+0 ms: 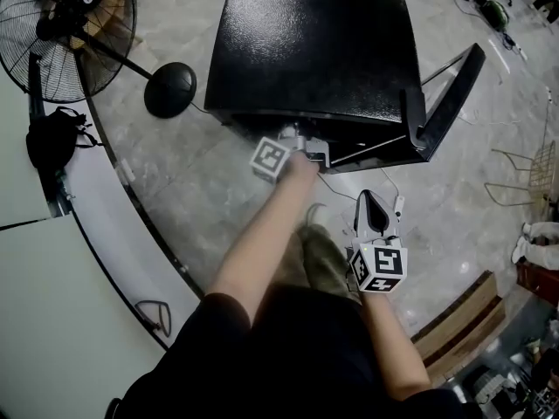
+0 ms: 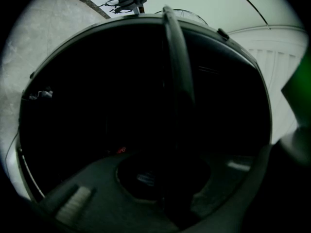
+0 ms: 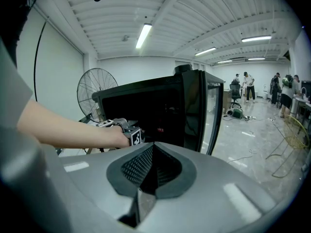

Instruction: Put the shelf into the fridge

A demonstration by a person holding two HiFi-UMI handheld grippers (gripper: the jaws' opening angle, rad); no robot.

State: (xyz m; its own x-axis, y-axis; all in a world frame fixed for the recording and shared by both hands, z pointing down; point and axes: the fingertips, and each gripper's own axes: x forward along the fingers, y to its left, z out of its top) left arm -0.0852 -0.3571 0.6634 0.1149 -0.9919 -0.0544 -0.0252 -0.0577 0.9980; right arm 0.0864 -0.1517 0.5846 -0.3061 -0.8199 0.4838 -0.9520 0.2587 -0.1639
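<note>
At the open front of the black fridge [image 1: 310, 42], the left gripper [image 1: 307, 154] reaches level into the dark interior. Its jaws are pinched almost together on the thin edge of the shelf [image 2: 177, 72], which is seen edge-on across the fridge opening. The fridge door [image 1: 450, 103] stands open to the fridge's right. The right gripper [image 1: 374, 215] is back from the fridge, near the person's body, jaws closed on nothing. A standing fan [image 1: 70, 20] is left of the fridge.

One fridge [image 1: 310, 46] (door open), one floor fan [image 1: 74, 24], one black bag [image 1: 54, 138], two grippers [image 1: 306, 147] [image 1: 373, 212]
</note>
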